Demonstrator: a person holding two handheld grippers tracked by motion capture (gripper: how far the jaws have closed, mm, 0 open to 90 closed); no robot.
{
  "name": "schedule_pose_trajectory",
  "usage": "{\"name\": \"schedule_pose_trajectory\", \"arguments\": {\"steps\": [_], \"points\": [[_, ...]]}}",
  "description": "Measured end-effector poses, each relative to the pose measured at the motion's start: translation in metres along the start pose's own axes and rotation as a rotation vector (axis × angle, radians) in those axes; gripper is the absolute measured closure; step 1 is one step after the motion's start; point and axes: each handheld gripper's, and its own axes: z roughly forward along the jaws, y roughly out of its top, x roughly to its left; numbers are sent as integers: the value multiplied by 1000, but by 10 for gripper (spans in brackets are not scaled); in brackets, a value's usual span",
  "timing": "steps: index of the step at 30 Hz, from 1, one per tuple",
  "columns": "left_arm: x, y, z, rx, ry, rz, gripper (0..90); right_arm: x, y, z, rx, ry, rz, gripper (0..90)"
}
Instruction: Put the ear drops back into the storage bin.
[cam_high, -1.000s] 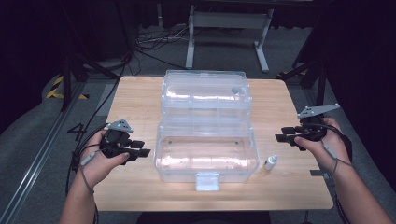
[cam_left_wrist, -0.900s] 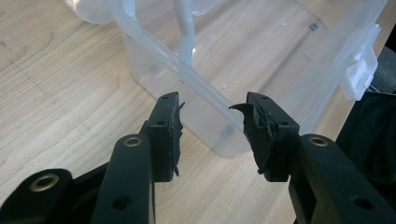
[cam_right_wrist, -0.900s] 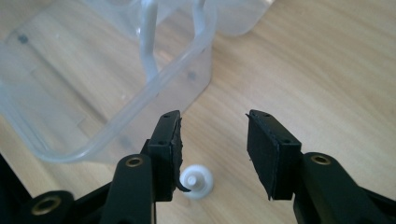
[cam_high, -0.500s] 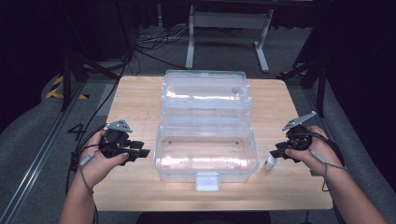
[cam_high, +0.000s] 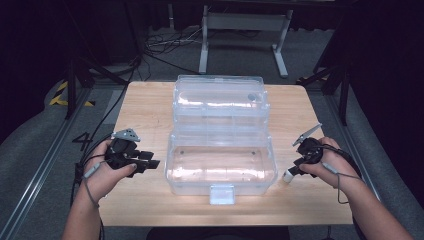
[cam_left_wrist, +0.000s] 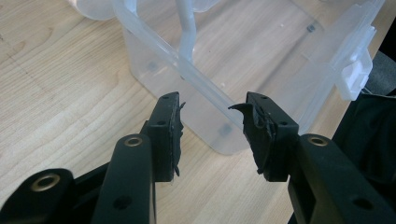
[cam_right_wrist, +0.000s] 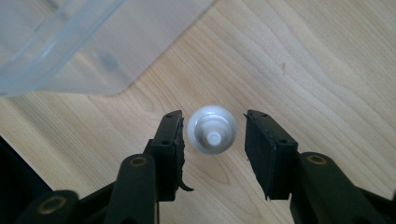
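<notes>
Clear glossy plastic box (cam_high: 220, 150), pale matt wood-grain table (cam_high: 145, 110), small white smooth plastic bottle (cam_right_wrist: 212, 129)

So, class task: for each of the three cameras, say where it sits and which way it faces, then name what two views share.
High view: above the person's side, looking forward and down on the wooden table and open clear box; both forearms, left gripper, right gripper.
Left gripper view: rides the left gripper, facing the box's corner; open jaws.
Right gripper view: rides the right gripper, looking straight down on a small white bottle between its jaws, which have just been closing, pads apart from it.
Shared: high and right views show the bottle.
</notes>
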Motion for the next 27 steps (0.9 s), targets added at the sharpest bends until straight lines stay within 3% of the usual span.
{"name": "schedule_pose_trajectory", "arguments": {"steps": [11,20,27], "points": [[-1,0,1,-2,-2,-4,574,5,7,9,89,-31,-67,706],[-1,0,1,-1,-6,-2,581,5,9,8,86,-37,-78,715],[-1,1,1,3,-3,-3,582,5,13,-7,77,-30,-94,715]]}}
